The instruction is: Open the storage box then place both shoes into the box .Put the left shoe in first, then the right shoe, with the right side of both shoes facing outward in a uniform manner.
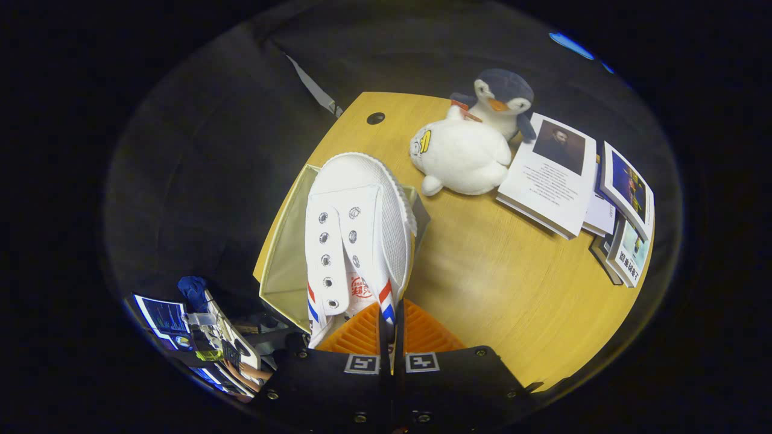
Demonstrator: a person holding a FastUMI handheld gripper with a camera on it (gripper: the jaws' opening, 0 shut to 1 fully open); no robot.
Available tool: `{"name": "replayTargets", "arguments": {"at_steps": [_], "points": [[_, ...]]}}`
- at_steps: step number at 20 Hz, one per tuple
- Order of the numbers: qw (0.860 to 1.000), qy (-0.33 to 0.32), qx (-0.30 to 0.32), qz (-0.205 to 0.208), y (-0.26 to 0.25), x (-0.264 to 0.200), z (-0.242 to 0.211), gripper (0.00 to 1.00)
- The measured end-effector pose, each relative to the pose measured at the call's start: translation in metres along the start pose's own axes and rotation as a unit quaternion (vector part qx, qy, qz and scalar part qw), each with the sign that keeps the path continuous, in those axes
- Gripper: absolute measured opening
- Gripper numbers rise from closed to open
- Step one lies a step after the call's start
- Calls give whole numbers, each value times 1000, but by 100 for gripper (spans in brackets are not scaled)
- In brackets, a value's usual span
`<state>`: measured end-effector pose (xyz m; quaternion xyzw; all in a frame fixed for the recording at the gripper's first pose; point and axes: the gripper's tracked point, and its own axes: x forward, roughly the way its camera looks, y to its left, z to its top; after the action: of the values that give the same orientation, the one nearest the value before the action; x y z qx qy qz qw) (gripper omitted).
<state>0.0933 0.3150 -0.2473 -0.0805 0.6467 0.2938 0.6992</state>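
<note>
- The gripper [391, 337] has its jaws clamped nearly together on the heel-side collar of a white canvas sneaker [356, 235], beside the red-and-blue stripes; the shoe hangs toe forward, out ahead of the fingers.
- The sneaker is carried above the storage box [283, 265], a pale fabric box standing open at the near-left edge of the wooden worktop [500, 283]. The toe reaches past the box's far rim.
- From here I cannot tell whether this is the left or the right shoe, nor which side of it faces outward.
- To do this step well, I would bring the shoe back until its whole length lies within the rim, then lower it along one wall so room is left for the second shoe.
- Check the right side faces outward before letting go; a thin pinch on soft canvas may let the shoe swivel.
- The part of the box interior that shows, left of the shoe, looks bare; the rest is hidden behind the sneaker, so another shoe inside cannot be ruled out.
- Beyond the box sit a penguin plush [503, 99], a white plush toy [461, 157] and some booklets [552, 181], well clear of the drop.
</note>
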Motion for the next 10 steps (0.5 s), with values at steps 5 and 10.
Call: {"name": "replayTargets", "arguments": {"at_steps": [5, 10], "points": [[999, 22, -28, -2, 35, 24, 10, 2], [998, 43, -42, -5, 58, 47, 12, 2]]}}
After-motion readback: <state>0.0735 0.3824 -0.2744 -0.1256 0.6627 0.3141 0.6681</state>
